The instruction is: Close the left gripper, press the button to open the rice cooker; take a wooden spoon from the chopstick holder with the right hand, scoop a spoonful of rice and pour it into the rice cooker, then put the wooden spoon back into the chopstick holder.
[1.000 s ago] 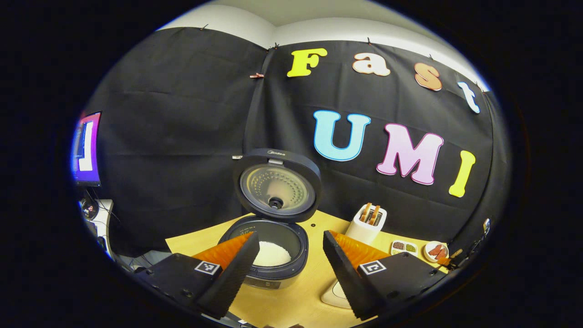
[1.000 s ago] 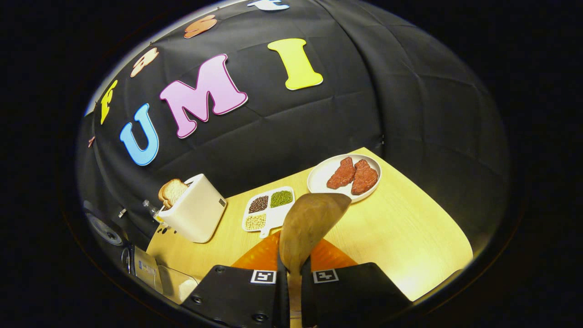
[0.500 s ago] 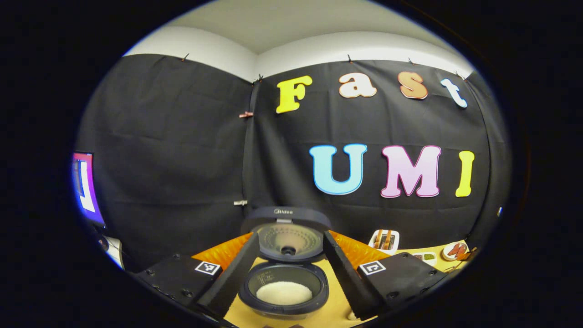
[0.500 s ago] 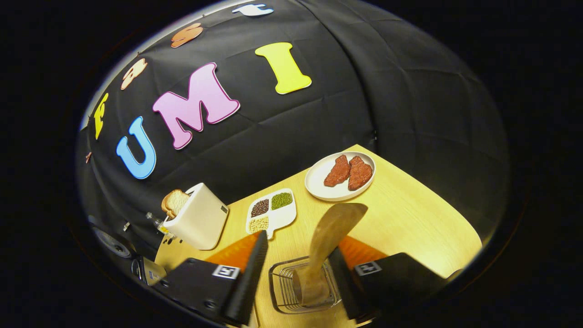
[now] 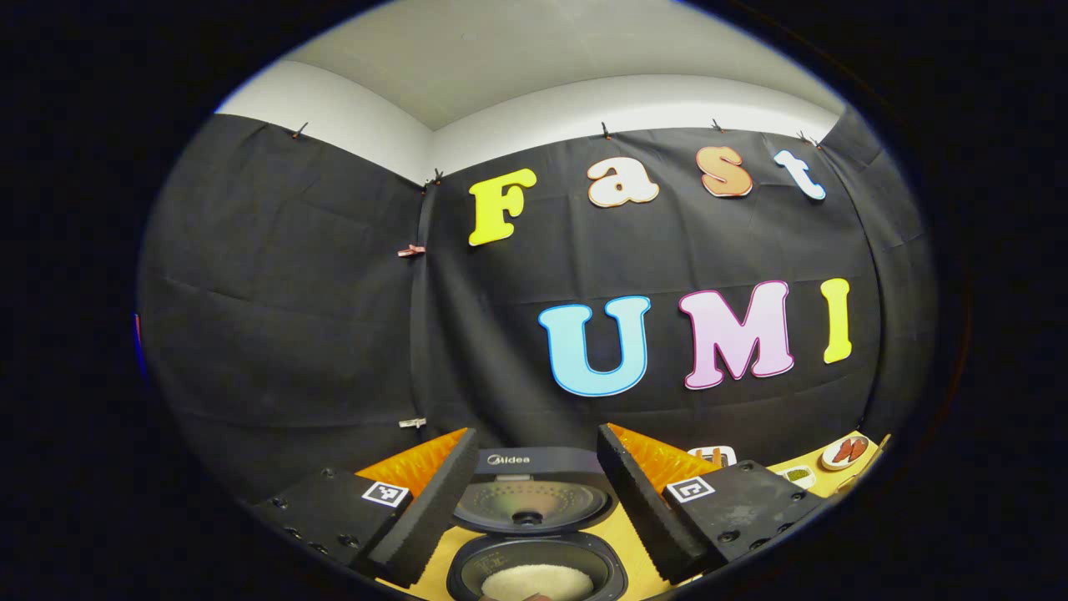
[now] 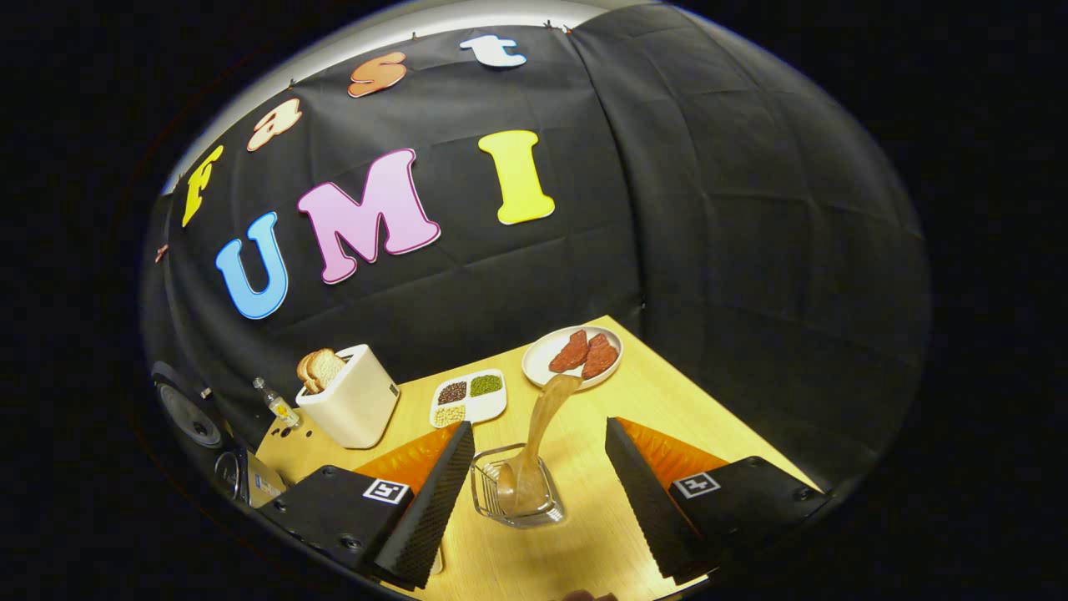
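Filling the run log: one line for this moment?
left gripper: open | right gripper: open | wooden spoon: in chopstick holder | rice cooker: lid up

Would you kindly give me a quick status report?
Both grippers open, empty. Wooden spoon back in holder. Rice cooker open, rice inside. Nothing in the way.

Counter [image 6: 709,417]: pale wood grain, satin sheen. Wooden spoon [image 6: 546,417]: smooth, bare wood, standing in a glossy metal wire chopstick holder [image 6: 492,509]. Toaster [image 6: 355,409] at 9 o'clock from it: matt cream plastic. Rice cooker [image 5: 534,517]: dark smooth plastic shell, shiny metal inner lid. Booth wall [image 6: 734,209]: matt creased black cloth.
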`<state>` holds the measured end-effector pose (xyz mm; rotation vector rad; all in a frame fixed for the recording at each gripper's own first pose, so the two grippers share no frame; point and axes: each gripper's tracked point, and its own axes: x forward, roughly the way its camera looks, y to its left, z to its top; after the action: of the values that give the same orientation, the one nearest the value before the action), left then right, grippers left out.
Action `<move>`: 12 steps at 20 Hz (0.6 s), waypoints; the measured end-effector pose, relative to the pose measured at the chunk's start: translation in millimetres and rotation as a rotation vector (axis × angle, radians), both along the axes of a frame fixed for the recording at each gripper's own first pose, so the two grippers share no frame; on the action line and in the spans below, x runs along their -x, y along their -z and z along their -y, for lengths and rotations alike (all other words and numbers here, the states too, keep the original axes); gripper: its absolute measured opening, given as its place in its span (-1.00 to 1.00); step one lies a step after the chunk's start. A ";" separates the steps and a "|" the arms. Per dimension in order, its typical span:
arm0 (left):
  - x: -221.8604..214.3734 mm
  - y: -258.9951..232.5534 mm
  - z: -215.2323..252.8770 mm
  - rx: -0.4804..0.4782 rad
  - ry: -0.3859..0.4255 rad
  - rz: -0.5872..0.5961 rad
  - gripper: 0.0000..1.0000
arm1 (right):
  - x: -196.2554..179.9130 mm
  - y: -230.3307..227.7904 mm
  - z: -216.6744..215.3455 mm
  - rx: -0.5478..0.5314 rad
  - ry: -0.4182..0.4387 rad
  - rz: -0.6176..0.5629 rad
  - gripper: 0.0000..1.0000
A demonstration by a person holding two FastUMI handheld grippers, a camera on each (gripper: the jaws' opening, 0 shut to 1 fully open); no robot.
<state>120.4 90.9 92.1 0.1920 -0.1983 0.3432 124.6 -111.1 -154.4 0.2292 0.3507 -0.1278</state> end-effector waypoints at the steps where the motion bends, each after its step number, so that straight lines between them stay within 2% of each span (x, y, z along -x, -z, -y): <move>1: -7.1 -1.8 -9.1 -0.010 0.011 0.000 0.97 | 15.1 -11.2 -3.8 0.000 0.003 0.019 0.97; 3: -22.1 -2.3 -22.3 -0.005 0.039 -0.006 0.92 | 42.2 -30.0 -1.5 0.039 0.027 0.059 0.97; 4: -30.2 -0.4 -25.6 0.002 0.063 -0.014 0.99 | 55.4 -39.2 1.0 0.077 0.041 0.083 0.97; 5: -37.1 1.8 -31.0 -0.002 0.071 -0.023 0.92 | 67.8 -46.9 -1.5 0.110 0.047 0.108 0.97; 6: -43.5 1.0 -37.8 -0.013 0.073 -0.029 0.99 | 78.2 -52.8 -6.6 0.137 0.041 0.124 0.97; 12: -83.9 11.5 -53.9 -0.040 0.103 -0.103 0.99 | 121.2 -67.5 -52.6 0.205 -0.015 0.134 0.97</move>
<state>204.4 144.8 80.6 0.2378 -0.1130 0.2263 3.4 -58.5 -86.9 0.0323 0.2036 -0.1320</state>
